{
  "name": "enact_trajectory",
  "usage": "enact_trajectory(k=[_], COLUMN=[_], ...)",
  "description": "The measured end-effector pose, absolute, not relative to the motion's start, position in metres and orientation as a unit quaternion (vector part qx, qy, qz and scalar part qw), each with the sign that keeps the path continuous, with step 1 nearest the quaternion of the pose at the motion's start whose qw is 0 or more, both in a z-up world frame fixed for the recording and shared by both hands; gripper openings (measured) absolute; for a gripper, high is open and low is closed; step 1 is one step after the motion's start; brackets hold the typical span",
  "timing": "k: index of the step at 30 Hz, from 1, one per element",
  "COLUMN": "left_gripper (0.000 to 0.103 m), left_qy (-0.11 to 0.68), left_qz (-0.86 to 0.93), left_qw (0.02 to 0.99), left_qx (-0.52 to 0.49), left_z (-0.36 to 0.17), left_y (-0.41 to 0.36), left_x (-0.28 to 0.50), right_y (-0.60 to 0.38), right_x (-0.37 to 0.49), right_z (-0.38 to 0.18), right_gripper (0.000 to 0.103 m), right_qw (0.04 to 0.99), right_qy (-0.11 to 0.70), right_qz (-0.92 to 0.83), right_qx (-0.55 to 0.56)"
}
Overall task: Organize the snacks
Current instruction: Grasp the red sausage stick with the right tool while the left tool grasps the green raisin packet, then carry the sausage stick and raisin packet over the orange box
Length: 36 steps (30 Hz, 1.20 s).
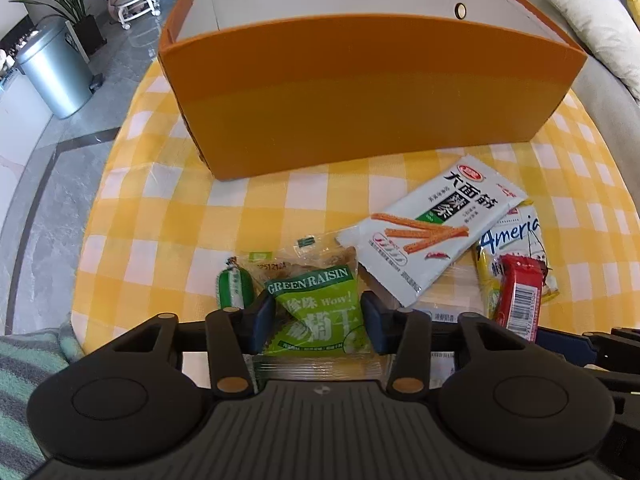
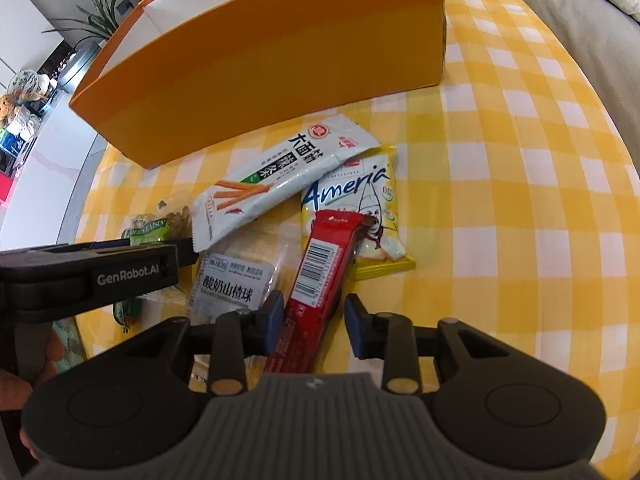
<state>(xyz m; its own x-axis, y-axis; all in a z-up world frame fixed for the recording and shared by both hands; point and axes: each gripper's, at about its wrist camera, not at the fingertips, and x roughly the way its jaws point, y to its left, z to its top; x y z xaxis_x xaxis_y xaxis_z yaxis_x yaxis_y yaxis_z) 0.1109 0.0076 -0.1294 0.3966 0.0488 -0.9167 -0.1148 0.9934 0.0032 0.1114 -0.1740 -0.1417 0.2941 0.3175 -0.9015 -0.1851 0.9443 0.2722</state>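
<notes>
An orange storage box point(image 1: 360, 96) with a white inside stands at the back of the yellow-checked table point(image 1: 160, 232); it also shows in the right wrist view point(image 2: 260, 64). My left gripper point(image 1: 318, 316) is open, its fingers on either side of a green raisin packet point(image 1: 320, 304). My right gripper point(image 2: 312, 322) is open around a red snack bar point(image 2: 320, 276), left pad close to it, right pad apart. A white spicy-strip packet point(image 2: 276, 180), a yellow Ameria bag point(image 2: 360, 208) and a clear yogurt-ball packet point(image 2: 236, 276) lie nearby.
A small green sausage-shaped snack point(image 1: 234, 288) lies left of the raisin packet. The left gripper's body point(image 2: 88, 276) crosses the right view's left side. A grey bin point(image 1: 56, 68) and a plant point(image 1: 80, 8) stand on the floor at left; a sofa cushion point(image 1: 592, 20) at right.
</notes>
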Motion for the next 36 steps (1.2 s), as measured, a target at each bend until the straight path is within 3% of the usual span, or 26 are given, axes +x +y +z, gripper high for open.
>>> enact_trajectory(k=[12,25,36], left_gripper=[0.034,0.034,0.033], left_qy=[0.528,0.456,0.409], left_qz=[0.023,-0.023,-0.057], left_qw=[0.846,0.879,0.899], left_qx=[-0.063,-0.134,-0.145], left_z=[-0.11,-0.049,0.01], left_y=[0.011,0.024,0.037], left_x=[0.092,0.08,0.124], right_y=[-0.192,-0.208,-0.2], right_x=[0.105,0.103,0.15], right_z=[-0.137,-0.083,-0.007], right_gripper=[0.022,0.022,0.022], right_qw=[0.8,0.831,0.861], right_qy=[0.578,0.529,0.464], right_qz=[0.139,0.145,0.205], right_qx=[0.077,0.088,0.044])
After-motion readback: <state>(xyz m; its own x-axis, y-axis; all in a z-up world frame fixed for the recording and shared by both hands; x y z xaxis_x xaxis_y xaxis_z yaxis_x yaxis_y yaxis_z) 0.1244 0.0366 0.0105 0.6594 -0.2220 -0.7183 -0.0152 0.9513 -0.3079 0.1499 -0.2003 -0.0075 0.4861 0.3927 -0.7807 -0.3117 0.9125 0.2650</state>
